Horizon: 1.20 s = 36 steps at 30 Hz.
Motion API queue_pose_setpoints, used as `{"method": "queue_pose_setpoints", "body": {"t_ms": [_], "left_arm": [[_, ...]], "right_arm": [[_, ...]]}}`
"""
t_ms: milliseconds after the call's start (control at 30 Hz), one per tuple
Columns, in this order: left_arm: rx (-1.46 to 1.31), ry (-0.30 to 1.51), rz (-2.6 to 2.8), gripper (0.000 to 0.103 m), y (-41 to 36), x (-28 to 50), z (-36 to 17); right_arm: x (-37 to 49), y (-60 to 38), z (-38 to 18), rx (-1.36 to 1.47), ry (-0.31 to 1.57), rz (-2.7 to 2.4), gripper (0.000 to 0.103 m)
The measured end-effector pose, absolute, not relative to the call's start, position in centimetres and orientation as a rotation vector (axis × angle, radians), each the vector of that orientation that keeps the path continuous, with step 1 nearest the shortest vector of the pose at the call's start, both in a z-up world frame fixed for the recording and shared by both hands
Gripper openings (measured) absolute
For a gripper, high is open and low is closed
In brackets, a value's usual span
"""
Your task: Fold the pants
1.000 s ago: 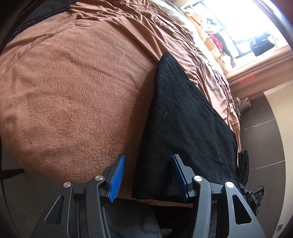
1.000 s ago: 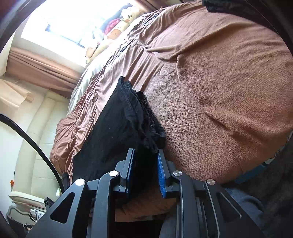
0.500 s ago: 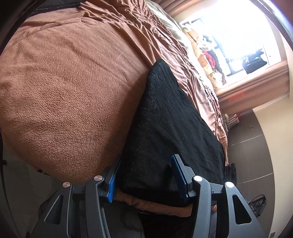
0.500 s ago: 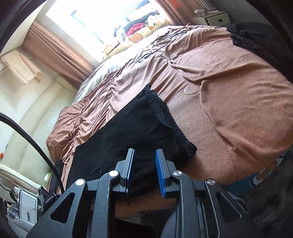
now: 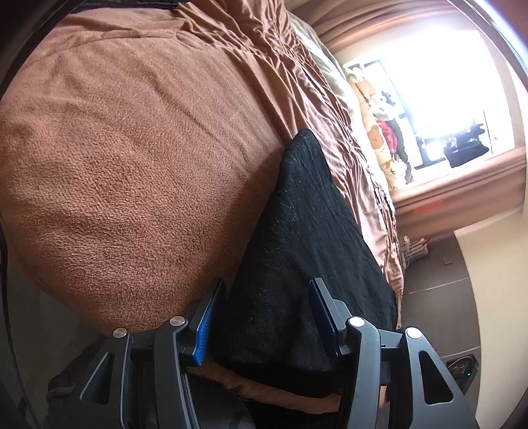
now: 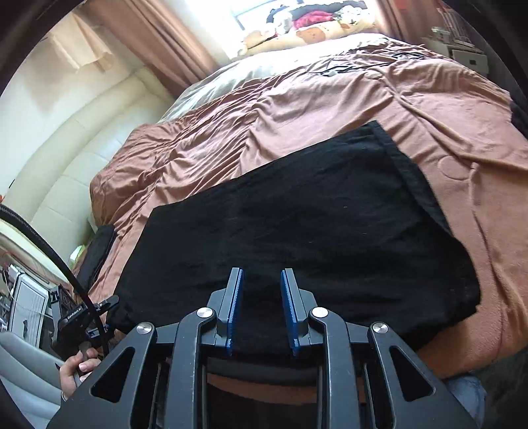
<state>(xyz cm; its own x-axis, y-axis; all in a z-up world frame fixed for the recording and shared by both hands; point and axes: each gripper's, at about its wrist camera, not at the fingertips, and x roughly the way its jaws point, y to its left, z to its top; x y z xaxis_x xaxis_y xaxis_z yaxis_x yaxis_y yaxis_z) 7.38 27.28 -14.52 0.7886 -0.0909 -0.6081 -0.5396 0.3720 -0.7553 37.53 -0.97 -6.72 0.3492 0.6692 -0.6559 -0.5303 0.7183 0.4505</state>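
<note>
Black pants (image 6: 297,224) lie folded flat in a wide rectangle on the brown blanket (image 6: 462,138), near the bed's front edge. My right gripper (image 6: 260,303) hovers over their near edge. Its blue pads stand a narrow gap apart, and only flat cloth shows through the gap. In the left wrist view the pants (image 5: 307,247) run away as a long dark strip. My left gripper (image 5: 264,320) is open and straddles their near end, with the pads clear of the cloth. A hand (image 6: 79,366) holds the left gripper beside the pants' left corner.
The brown blanket (image 5: 132,165) covers the bed. Plush toys (image 6: 313,29) line the bright window at the head end. A cream padded wall (image 6: 66,148) and curtains (image 6: 158,39) stand at the left. Another dark garment (image 6: 519,115) lies at the bed's right edge. Dark floor (image 5: 439,303) borders the bed.
The right gripper has swung round and risen along the bed edge. The bunched cloth that stood between its fingers now lies flat. The left gripper turned, so the pants' end sits between its fingers.
</note>
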Motion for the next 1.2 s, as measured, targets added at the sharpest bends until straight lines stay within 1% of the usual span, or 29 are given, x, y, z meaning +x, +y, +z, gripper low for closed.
{"method": "queue_pose_setpoints", "body": {"t_ms": [33, 67, 100, 200, 333, 400, 500, 667, 867, 1033, 1133, 1200], "left_arm": [[-1.184, 0.622, 0.318, 0.053, 27.4, 7.2, -14.6], [-1.191, 0.614, 0.318, 0.051, 27.3, 7.0, -14.6], [-1.192, 0.607, 0.320, 0.045, 27.3, 6.9, -14.5], [-1.183, 0.598, 0.323, 0.036, 26.9, 6.6, -14.2], [-1.177, 0.582, 0.306, 0.028, 26.6, 6.6, -13.9], [-1.166, 0.578, 0.300, 0.021, 26.5, 6.7, -13.6], [-1.138, 0.564, 0.288, 0.016, 26.1, 6.8, -12.9], [-1.106, 0.546, 0.269, 0.015, 26.0, 6.9, -12.3], [-1.107, 0.542, 0.243, 0.015, 26.1, 6.8, -12.5], [-1.105, 0.540, 0.236, 0.015, 26.2, 7.1, -12.5], [-1.105, 0.537, 0.236, 0.015, 26.2, 7.1, -12.6], [-1.108, 0.536, 0.237, 0.015, 26.2, 7.0, -12.6]], "right_arm": [[37.8, 0.1, -7.0, 0.158, 0.938, 0.796, 0.021], [37.9, 1.2, -7.2, 0.145, 0.942, 0.813, 0.021], [38.0, 2.2, -7.5, 0.131, 0.947, 0.824, 0.021], [39.0, 5.2, -8.6, 0.092, 0.976, 0.845, 0.021], [40.2, 8.5, -9.6, 0.048, 1.002, 0.859, 0.021], [40.7, 9.7, -9.8, 0.029, 1.004, 0.863, 0.021], [41.2, 11.0, -10.0, 0.002, 1.001, 0.860, 0.021], [41.2, 12.8, -11.4, -0.059, 1.030, 0.840, 0.021], [38.3, 12.6, -12.3, -0.135, 1.038, 0.871, 0.020], [36.4, 12.3, -12.3, -0.196, 1.051, 0.918, 0.013], [35.7, 12.3, -12.4, -0.245, 1.061, 0.940, 0.012], [35.9, 12.3, -12.1, -0.259, 1.076, 0.950, 0.009]]}}
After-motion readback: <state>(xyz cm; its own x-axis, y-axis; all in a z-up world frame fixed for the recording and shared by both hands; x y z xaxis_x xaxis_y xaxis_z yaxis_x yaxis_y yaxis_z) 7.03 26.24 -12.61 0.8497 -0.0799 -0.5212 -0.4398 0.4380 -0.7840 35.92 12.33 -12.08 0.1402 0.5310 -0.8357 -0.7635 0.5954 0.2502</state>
